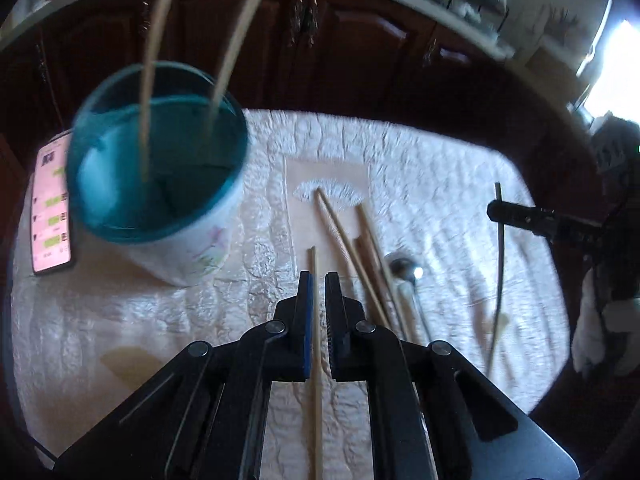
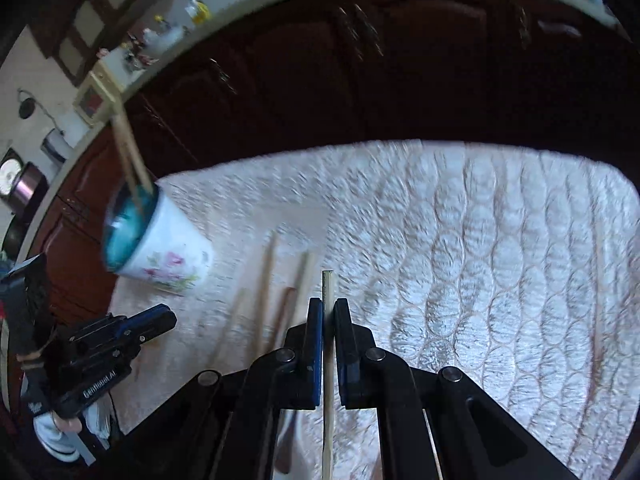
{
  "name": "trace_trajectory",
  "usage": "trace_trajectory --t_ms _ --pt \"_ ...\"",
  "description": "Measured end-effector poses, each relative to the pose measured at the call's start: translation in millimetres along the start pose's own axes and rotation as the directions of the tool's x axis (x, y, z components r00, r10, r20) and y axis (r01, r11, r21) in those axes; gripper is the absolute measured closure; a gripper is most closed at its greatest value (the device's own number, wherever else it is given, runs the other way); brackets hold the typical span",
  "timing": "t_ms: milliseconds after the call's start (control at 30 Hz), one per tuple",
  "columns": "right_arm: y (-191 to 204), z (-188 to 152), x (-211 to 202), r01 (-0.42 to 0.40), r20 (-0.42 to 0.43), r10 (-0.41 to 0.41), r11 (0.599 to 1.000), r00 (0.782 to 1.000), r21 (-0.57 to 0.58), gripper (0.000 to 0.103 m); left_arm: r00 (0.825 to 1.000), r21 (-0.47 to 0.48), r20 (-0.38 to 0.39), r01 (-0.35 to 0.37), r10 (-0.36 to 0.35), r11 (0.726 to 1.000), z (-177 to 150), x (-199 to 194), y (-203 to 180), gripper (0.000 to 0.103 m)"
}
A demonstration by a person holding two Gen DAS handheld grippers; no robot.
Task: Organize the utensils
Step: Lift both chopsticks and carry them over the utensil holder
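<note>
In the left wrist view, the left gripper (image 1: 317,280) is clamped on a thin wooden chopstick (image 1: 316,360), which runs between the two fingers and sticks out a little past the tips. To the far left of it stands a white cup (image 1: 188,248) with a teal inside, and two chopsticks (image 1: 150,80) lean in it. A phone (image 1: 50,208) with a lit screen lies just left of the cup. On the quilted white table (image 1: 440,168), just right of the gripper, lie several loose chopsticks (image 1: 344,232) and a metal spoon (image 1: 404,270). At the right edge, the right gripper (image 1: 496,210) holds another stick (image 1: 500,272).

In the right wrist view, the right gripper (image 2: 329,304) is closed tightly on one chopstick (image 2: 328,380), whose end stands just beyond the fingertips. The cup (image 2: 168,252) is far to the left, the loose chopsticks (image 2: 266,276) lie between it and the gripper. The left gripper (image 2: 168,316) shows at the near left.
</note>
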State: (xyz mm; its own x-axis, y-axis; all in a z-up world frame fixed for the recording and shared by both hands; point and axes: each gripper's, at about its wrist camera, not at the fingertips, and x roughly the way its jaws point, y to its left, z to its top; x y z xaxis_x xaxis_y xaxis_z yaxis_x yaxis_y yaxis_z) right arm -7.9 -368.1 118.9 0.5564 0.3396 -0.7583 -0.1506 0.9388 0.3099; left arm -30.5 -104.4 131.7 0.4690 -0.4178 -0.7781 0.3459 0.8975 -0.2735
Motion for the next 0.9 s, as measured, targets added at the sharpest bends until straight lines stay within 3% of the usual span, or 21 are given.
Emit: trace_trajectory --t_ms 133,333,467,500,767,833,867,900 --pt "13.1 -2.8 -32.8 0.000 0.062 0.002 1.000 0.998 -0.030 0.098 0.999 -0.017 0.051 0.019 -0.018 1.000 -1.7 -30.3 11.3 0.098" --pt "18.1 -6.8 -57.8 0.006 0.080 -0.002 0.999 0.997 -0.050 0.098 1.000 -0.030 0.020 0.012 -0.011 0.999 -8.5 -25.8 16.4 0.098" --pt "18.7 -8.8 -64.1 0.001 0.085 0.003 0.999 0.996 -0.045 0.098 0.999 -0.007 -0.054 0.002 -0.002 1.000 -15.9 6.6 6.4 0.075" --pt "18.6 -10.0 -65.8 0.000 0.087 0.004 0.999 0.996 -0.046 0.098 0.998 -0.004 -0.068 -0.007 0.007 1.000 -17.3 17.5 3.3 0.074" --pt "18.2 -14.3 -75.4 -0.015 0.098 0.019 0.999 0.995 -0.042 0.098 0.981 0.061 -0.145 -0.121 0.129 0.991 -16.4 89.8 -15.1 0.074" --pt "19.6 -14.8 -78.4 -0.019 0.103 0.023 0.999 0.994 -0.044 0.098 0.976 0.073 -0.166 -0.131 0.142 0.989 -17.0 101.3 -15.4 0.084" --pt "20.8 -14.1 -79.9 -0.020 0.106 0.025 0.999 0.994 -0.046 0.098 0.975 0.078 -0.174 -0.128 0.140 0.989 -17.3 105.0 -14.3 0.096" --pt "22.4 -13.5 -82.7 -0.024 0.110 0.029 0.999 0.993 -0.049 0.098 0.976 0.074 -0.170 -0.121 0.132 0.990 -17.5 103.0 -12.7 0.097"
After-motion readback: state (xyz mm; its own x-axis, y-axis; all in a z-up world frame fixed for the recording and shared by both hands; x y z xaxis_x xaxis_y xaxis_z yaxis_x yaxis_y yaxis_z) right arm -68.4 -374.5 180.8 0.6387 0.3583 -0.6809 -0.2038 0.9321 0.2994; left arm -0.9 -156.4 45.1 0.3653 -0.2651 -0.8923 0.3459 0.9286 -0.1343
